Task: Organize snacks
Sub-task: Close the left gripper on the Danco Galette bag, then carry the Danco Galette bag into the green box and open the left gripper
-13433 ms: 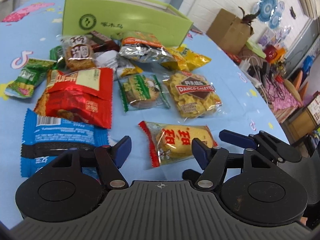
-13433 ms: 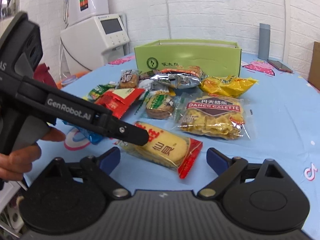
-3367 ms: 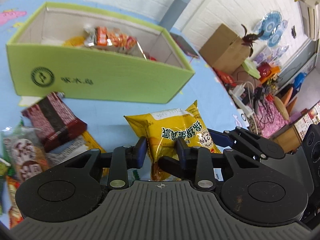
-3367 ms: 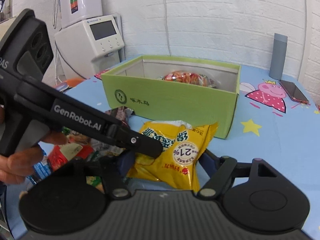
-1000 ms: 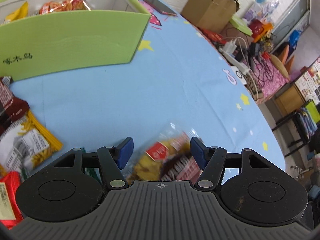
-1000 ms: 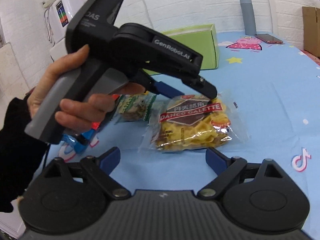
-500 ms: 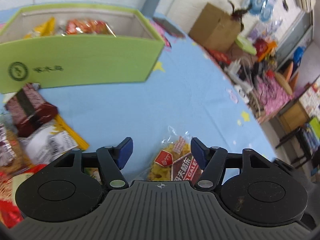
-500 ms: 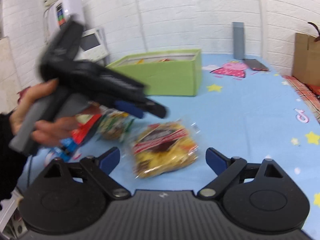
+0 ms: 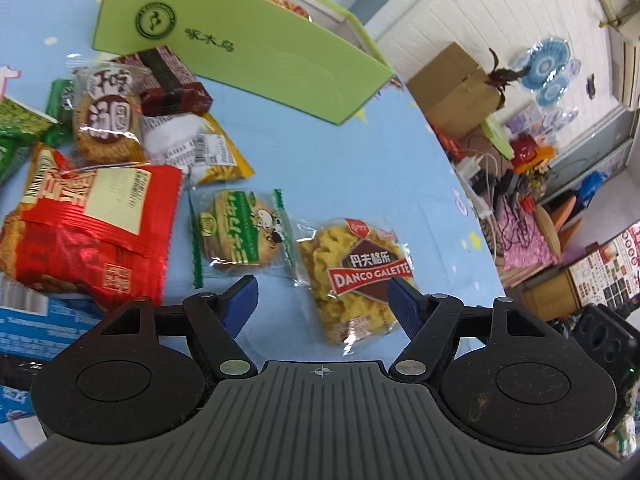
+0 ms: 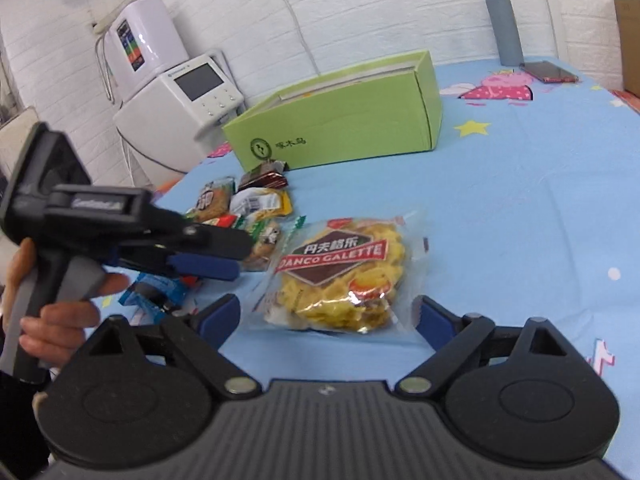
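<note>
A clear Danco Galette packet of yellow biscuits lies on the blue tablecloth, also in the right wrist view. My left gripper is open and empty, just short of it. My right gripper is open and empty, with the packet's near edge between its fingers. The green box stands at the back with snacks inside, and shows in the right wrist view. The left gripper shows in the right wrist view, left of the packet.
Loose snacks lie left of the packet: a green-striped biscuit pack, a red bag, a round cracker pack, a dark red wafer, a blue pack. A phone and grey bottle stand far back. The table edge runs at right.
My left gripper has drawn back and turned left, so more loose snacks show. My right gripper has come closer to the Danco packet. Both stay open.
</note>
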### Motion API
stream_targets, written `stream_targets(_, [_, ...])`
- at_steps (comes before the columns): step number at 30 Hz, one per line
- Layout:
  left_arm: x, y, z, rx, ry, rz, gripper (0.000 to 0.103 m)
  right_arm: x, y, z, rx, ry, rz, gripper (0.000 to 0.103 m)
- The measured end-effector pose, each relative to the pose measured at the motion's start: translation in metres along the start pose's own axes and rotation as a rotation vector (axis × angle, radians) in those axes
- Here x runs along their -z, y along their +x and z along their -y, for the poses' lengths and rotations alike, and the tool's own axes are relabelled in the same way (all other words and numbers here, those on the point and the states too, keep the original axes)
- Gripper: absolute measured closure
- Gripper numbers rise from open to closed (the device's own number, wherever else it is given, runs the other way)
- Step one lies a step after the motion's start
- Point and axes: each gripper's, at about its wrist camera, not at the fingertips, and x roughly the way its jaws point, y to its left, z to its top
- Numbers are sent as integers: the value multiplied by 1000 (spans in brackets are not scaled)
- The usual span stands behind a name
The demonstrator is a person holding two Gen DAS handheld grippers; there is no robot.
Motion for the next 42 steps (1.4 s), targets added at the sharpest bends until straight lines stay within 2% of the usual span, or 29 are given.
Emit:
stream_targets(4, [0, 8, 6, 4, 24, -12, 40, -14, 3, 11, 114, 3, 24, 9])
stream_targets(9, [2, 20, 10, 4, 29, -15, 40, -15, 27, 13, 116, -44, -23, 9])
stream_targets(11, [4, 23, 13, 9, 40, -10, 41, -10, 31, 10, 109, -74, -5, 10])
stream_targets(12, [5, 25, 15, 7, 49, -8, 48, -9, 32, 7, 107, -81, -1, 10])
stream_targets(13, [7, 28, 18, -3, 60, -13, 59, -8, 32, 2, 98, -92, -6, 18])
stream_targets(14, [9, 29, 23, -28, 79, -6, 65, -7, 33, -3, 79, -100, -12, 21])
stream_targets(15, [11, 30, 30, -73, 109, 2, 74, -6, 32, -8, 80, -109, -20, 22])
stream_targets(16, [14, 30, 34, -86, 129, 5, 80, -5, 31, -15, 101, -130, -20, 23])
stream_targets(18, [18, 24, 42, -58, 140, 6, 93, -4, 23, -27, 123, -166, -9, 24])
stream_targets(21, [22, 16, 48, -57, 149, 16, 93, -3, 9, -37, 122, -185, 9, 24])
stream_targets(26, [32, 12, 37, -34, 110, -27, 91, 10, 1, -33, 104, -127, -8, 24])
stream_targets(27, [36, 10, 34, -43, 108, -31, 85, 15, -1, -32, 101, -113, -12, 24])
stream_targets(29, [40, 5, 26, -40, 94, -26, 72, 25, -8, -30, 107, -81, -13, 14])
stream_targets(31, [39, 0, 22, -23, 81, -10, 57, 31, -16, -27, 105, -47, 1, 11])
stream_targets(35, [36, 1, 22, -4, 80, -17, 51, 32, -30, -18, 133, 3, 51, 10])
stream_targets(38, [43, 9, 24, 16, 109, -8, 51, 33, -27, -16, 145, 8, 47, 10])
stream_targets(39, [46, 11, 27, 23, 127, -2, 55, 35, -22, -17, 144, -2, 34, 10])
stream_targets(40, [49, 16, 29, 50, 127, -18, 74, 39, -16, -21, 136, -17, 20, 8])
stream_targets(42, [53, 23, 36, 69, 133, -33, 81, 43, -7, -39, 179, -102, 18, 8])
